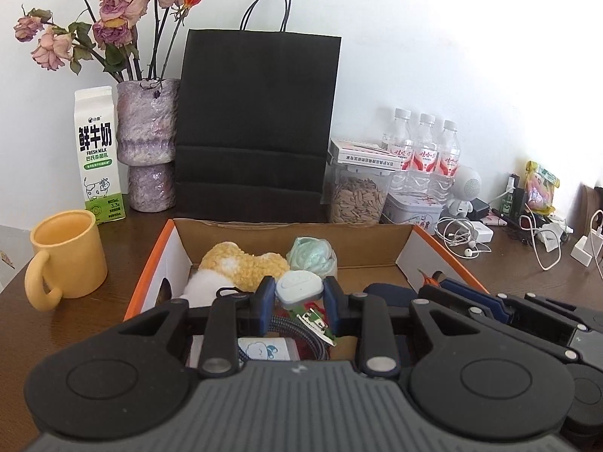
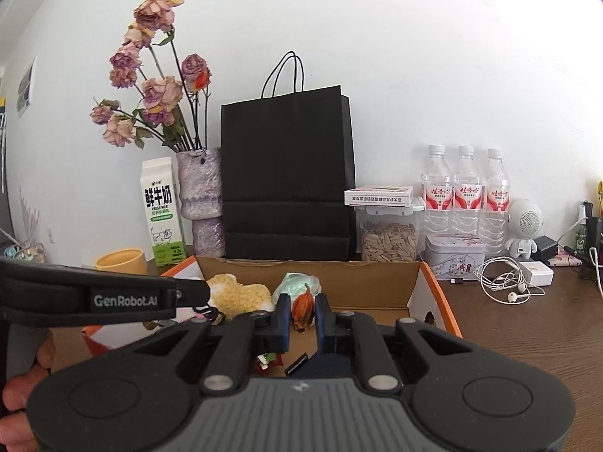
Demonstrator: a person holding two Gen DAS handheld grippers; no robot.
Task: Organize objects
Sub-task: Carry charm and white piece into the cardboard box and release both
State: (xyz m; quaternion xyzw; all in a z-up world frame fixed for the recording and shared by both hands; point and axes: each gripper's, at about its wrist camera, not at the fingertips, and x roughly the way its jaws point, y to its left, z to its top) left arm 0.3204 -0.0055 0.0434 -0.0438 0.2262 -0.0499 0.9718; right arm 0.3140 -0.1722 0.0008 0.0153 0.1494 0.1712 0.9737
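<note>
Both wrist views, looking over an orange-edged cardboard box [image 1: 377, 243] on a brown surface [image 1: 75, 320].

Writing: the milk carton [image 1: 98, 154] at 10 o'clock of the box reads "FRESH MILK" under large Chinese characters, with a cow drawing on a green band. Three water bottles [image 1: 426, 150] at 1 o'clock carry red-and-white labels with Chinese script. A flat white pack [image 1: 363, 154] with Chinese print lies on a clear seed jar [image 1: 356, 197]. In the right wrist view the left hand-held gripper's side reads "GenRobot.AI".

Left hand-held gripper [image 1: 299, 293]: its blue-padded fingers pinch a small pale blue-white device [image 1: 299, 287], rounded and smooth, with a faint seam across its top. The device sits at the fingertips, above the box interior near its front.

Right hand-held gripper [image 2: 302, 310]: its fingers are pressed nearly together on a small orange-brown object [image 2: 303, 307], streaked and tapered toward the top; what it is cannot be told. It is held above the box, at 6 o'clock of the green bundle [image 2: 296, 284].

In the box, toward the far wall, lie a yellow-and-white plush [image 1: 241, 267] at 11 o'clock of the left fingertips and the pale green bundle at 12 to 1 o'clock. A braided cable [image 1: 297, 335] and a white card with a blue cartoon [image 1: 264, 350] lie beneath the left fingers.

Behind the box stand a black paper bag [image 1: 256, 120], a purple vase [image 1: 149, 143] of dried roses and, at 9 o'clock, a yellow mug [image 1: 66, 254].
</note>
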